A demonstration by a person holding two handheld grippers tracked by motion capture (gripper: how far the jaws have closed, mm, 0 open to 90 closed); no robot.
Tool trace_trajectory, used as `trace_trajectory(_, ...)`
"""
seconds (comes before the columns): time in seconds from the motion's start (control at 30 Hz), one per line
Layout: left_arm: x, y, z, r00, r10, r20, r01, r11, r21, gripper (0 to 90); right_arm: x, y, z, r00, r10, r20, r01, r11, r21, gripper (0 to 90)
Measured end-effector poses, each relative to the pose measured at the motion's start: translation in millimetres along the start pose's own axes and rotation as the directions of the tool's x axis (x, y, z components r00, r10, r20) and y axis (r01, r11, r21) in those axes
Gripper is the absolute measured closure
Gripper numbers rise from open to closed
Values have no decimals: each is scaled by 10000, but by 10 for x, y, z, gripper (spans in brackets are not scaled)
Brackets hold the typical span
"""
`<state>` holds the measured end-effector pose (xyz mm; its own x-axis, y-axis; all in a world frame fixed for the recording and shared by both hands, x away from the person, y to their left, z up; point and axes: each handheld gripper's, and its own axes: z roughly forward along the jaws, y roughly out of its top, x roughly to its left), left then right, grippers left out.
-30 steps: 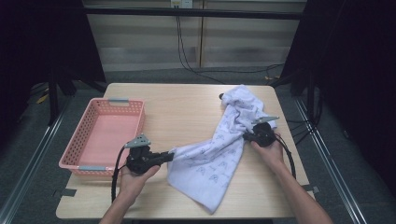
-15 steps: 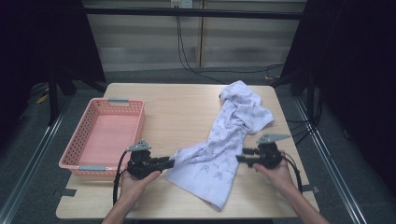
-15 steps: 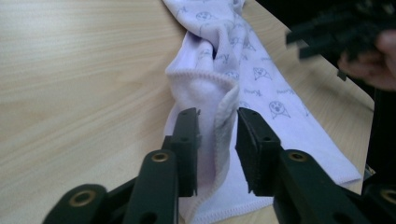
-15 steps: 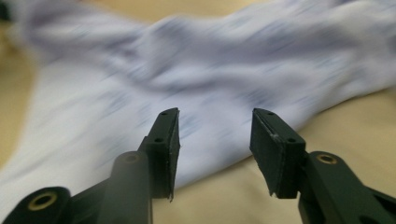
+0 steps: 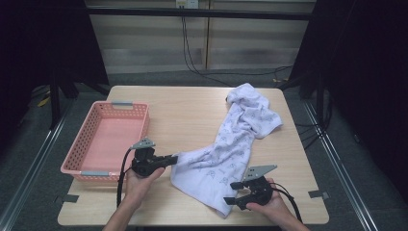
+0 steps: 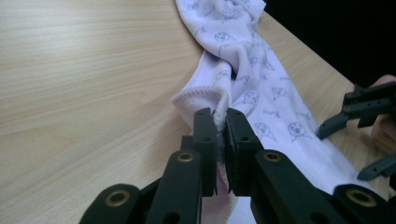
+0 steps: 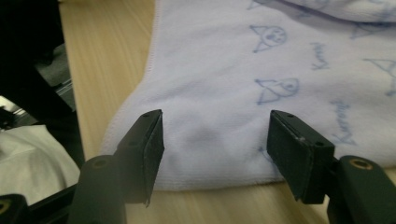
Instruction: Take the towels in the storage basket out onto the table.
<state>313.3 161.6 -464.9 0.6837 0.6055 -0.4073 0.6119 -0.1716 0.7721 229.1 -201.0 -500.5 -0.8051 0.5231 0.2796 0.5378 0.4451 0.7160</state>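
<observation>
A white towel with a grey print lies stretched diagonally across the wooden table, bunched at its far end. My left gripper is shut on the towel's hemmed left corner, which shows pinched between the pads in the left gripper view. My right gripper sits at the table's near edge, level with the towel's near corner. Its jaws have just been opening and stand wide apart. The towel edge lies flat just beyond them, and no pad touches it.
A pink plastic basket stands at the table's left side, right behind my left hand. Bare wood lies between basket and towel and along the near edge. Dark floor and cables surround the table.
My right gripper let go of the towel's right side, moved toward the near table edge to the towel's near corner, and opened. The left gripper stayed holding its corner.
</observation>
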Motion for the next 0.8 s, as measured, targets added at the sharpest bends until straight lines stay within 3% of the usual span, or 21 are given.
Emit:
trace_trajectory(0.13,30,9,-29,9998,-181,60,182,9997,-136,841,77,-18,48,9977,-583,338,582,9983,34,339)
trace_trajectory(0.23,40,15,-36,9997,-237,87,239,9994,-249,838,114,-27,56,9943,-826,671,821,9966,93,406)
trace_trajectory(0.27,40,18,-44,9995,-284,107,287,9993,-258,838,160,-35,57,9773,-1547,1448,1523,9879,282,517)
trace_trajectory(0.3,40,18,-51,9996,-248,108,251,9994,-250,837,155,-36,52,9785,-1414,1500,1396,9899,231,585)
trace_trajectory(0.33,40,18,-51,9996,-248,108,251,9994,-250,837,155,-36,52,9785,-1414,1500,1396,9899,231,585)
trace_trajectory(0.37,34,19,-58,9995,-289,109,292,9992,-275,837,141,-28,39,9769,-1383,1627,1352,9904,297,678)
trace_trajectory(0.4,17,23,-84,9992,-329,205,335,9991,-279,845,80,-10,6,9846,-1006,1429,962,9947,374,822)
trace_trajectory(0.5,-28,25,-125,9990,-261,351,272,9991,-325,849,-37,7,-130,9944,-378,985,359,9992,201,848)
trace_trajectory(0.6,-198,74,-233,9969,39,786,-5,9991,-435,851,-153,54,-414,9926,233,1191,-159,9979,-627,853)
trace_trajectory(0.63,-198,74,-233,9969,39,786,-5,9991,-435,851,-153,54,-414,9926,233,1191,-159,9979,-627,853)
trace_trajectory(0.67,-255,99,-262,9955,194,923,-143,9983,-556,852,-226,109,-710,9872,573,1486,-353,9886,-1464,854)
trace_trajectory(0.7,-343,159,-312,9898,288,1396,-182,9969,-762,854,-251,136,-848,9843,692,1621,-394,9828,-1802,854)
trace_trajectory(0.77,-470,277,-388,9861,542,1572,-399,9949,-927,856,-288,212,-1114,9782,844,1899,-367,9696,-2421,855)
trace_trajectory(0.8,-470,277,-388,9861,542,1572,-399,9949,-927,857,-288,212,-1114,9782,844,1899,-367,9696,-2421,855)
